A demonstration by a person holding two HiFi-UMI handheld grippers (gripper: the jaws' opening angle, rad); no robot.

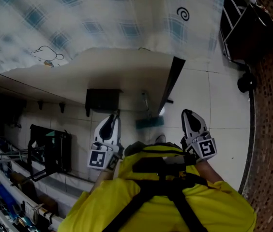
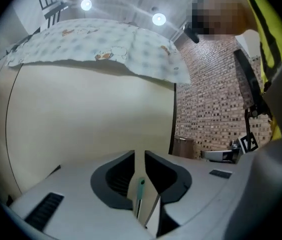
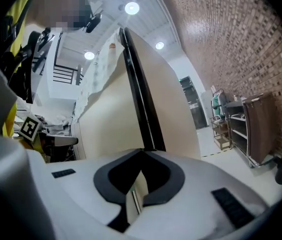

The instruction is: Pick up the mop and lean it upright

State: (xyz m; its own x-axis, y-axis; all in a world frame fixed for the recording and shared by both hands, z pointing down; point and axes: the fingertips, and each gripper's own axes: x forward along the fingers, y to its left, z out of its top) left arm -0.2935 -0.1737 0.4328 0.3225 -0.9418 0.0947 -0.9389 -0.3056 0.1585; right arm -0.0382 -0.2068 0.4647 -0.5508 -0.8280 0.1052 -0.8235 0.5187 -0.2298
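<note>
The mop stands nearly upright against the cream side panel of the bed (image 1: 127, 66). Its thin pole (image 1: 146, 103) rises from a teal head (image 1: 149, 123) on the white floor tiles. In the left gripper view the pole's pale teal tip (image 2: 141, 184) shows through the slit between the jaws, farther off and untouched. My left gripper (image 1: 111, 120) is left of the mop, its jaws a narrow slit apart and empty. My right gripper (image 1: 189, 116) is right of the mop, with its jaws (image 3: 142, 154) shut on nothing.
A blue checked sheet (image 1: 127, 18) covers the bed; a black corner post (image 1: 172, 83) runs down its end. A black box (image 1: 102, 100) sits by the panel, a black cart (image 1: 49, 153) at left. A dark rack (image 1: 245, 28) and brick wall (image 1: 272, 129) stand right.
</note>
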